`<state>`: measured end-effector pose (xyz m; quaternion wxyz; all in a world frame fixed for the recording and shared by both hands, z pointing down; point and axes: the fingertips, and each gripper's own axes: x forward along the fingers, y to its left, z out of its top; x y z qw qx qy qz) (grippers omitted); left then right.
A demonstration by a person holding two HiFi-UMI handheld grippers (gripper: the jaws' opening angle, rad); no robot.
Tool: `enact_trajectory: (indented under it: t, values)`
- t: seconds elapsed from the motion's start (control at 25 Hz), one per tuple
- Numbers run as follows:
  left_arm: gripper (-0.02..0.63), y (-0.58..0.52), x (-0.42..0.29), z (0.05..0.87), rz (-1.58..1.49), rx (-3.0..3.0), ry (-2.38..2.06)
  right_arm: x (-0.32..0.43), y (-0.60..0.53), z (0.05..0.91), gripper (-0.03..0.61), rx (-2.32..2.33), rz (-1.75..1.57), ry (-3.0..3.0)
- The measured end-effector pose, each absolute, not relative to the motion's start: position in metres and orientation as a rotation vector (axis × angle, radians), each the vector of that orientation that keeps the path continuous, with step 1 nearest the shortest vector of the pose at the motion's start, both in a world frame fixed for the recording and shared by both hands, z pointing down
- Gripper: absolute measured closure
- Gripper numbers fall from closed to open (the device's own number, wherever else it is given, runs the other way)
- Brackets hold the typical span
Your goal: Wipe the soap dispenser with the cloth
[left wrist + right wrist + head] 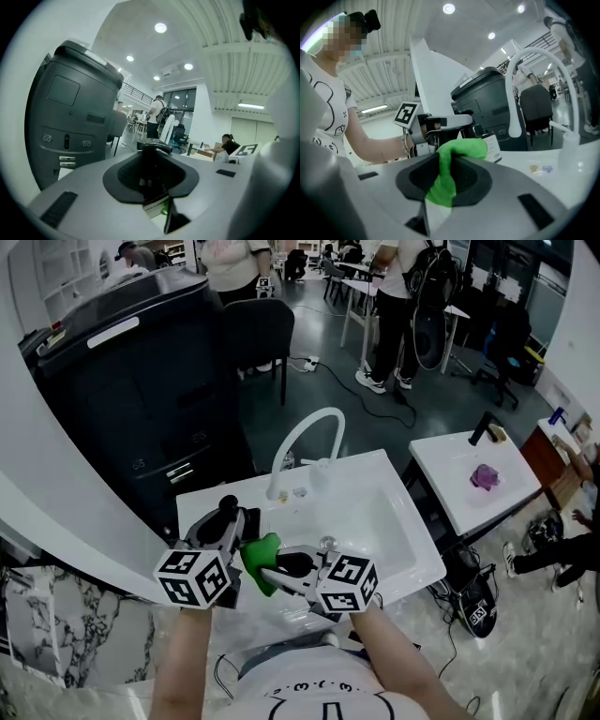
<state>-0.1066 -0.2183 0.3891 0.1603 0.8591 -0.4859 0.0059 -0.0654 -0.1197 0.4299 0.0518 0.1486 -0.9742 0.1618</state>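
The left tool [225, 532] holds the dark dispenser [151, 161] upright over the front edge of the sink [394, 521]. The right tool [286, 568] grips the green cloth [261, 561], just beside the dispenser.

The cloth [261, 563] is showing bright green. The soap dispenser [151, 161] is looking black, wearing a white label. The marker cubes of the left gripper [228, 526] and right gripper [281, 568] are displaying black-and-white square patterns. The sink [375, 521] and faucet [302, 439] are gleaming white. At ten o'clock a machine [141, 381] is standing dark grey; at three o'clock a purple lump [485, 476] is lying. At eight o'clock the floor [56, 615] is showing grey-veined marbling.
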Motion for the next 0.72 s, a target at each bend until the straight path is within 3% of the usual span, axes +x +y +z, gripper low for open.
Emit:
enact_trajectory:
  t: [0.44,0.72]
  values:
    - [0.52,-0.197,-0.08,0.38,0.345,2.866,-1.489,-0.014,-0.152,0.367,0.494,0.772,0.305,-3.04]
    - [0.52,-0.192,-0.062,0.389,0.515,2.941,-1.471,-0.042,-0.16,0.347,0.494,0.716,0.144,-3.005]
